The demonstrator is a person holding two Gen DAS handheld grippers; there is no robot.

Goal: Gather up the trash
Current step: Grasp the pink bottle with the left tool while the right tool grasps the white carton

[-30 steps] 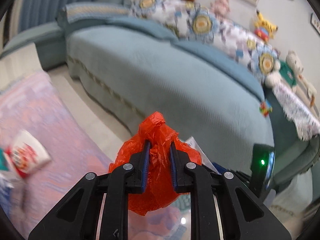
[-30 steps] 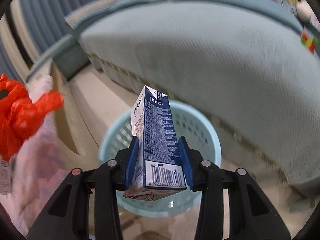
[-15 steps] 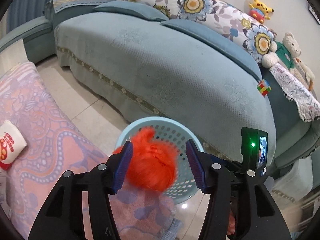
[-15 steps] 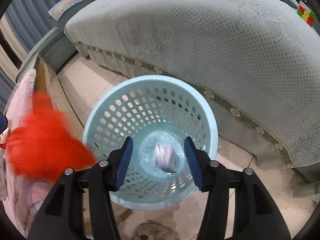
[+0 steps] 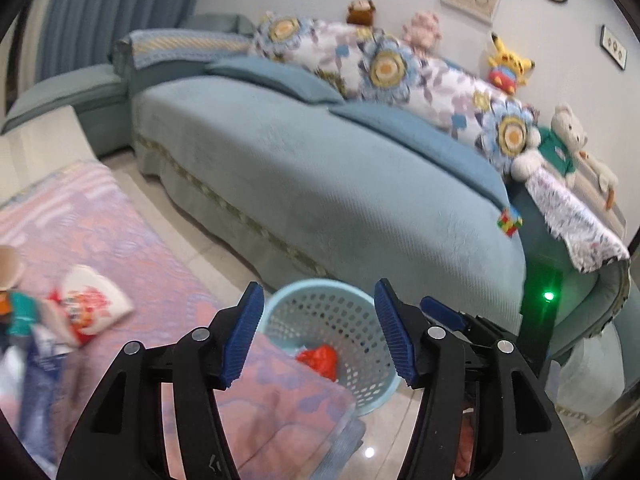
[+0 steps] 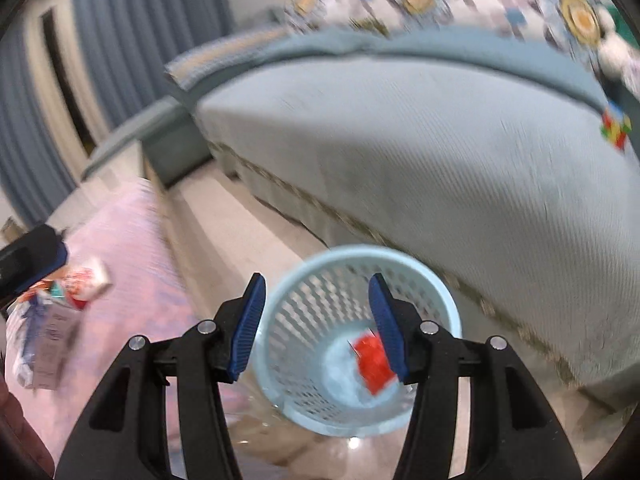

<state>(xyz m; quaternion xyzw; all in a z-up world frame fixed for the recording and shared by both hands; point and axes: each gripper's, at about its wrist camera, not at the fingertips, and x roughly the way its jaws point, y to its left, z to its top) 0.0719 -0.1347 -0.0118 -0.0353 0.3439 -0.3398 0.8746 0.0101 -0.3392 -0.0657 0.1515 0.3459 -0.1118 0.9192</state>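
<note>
A light blue perforated basket (image 5: 362, 396) stands on the floor by the sofa; it also shows in the right wrist view (image 6: 436, 280). A crumpled red plastic bag (image 5: 319, 360) lies inside it, also visible in the right wrist view (image 6: 372, 362). My left gripper (image 5: 318, 332) is open and empty above and before the basket. My right gripper (image 6: 316, 326) is open and empty above the basket. More trash, a red-and-white snack packet (image 5: 94, 306) and other wrappers (image 6: 48, 320), lies on the pink cloth at the left.
A blue-green sofa (image 5: 320, 184) with floral cushions, plush toys and a colour cube (image 5: 509, 221) fills the background. A pink patterned cloth (image 5: 120, 240) covers the surface at left. Tiled floor (image 6: 240, 236) runs between cloth and sofa.
Both grippers opened: the red bag dropped from the left and the milk carton from the right into the basket. Both grippers have since pulled back and tilted up.
</note>
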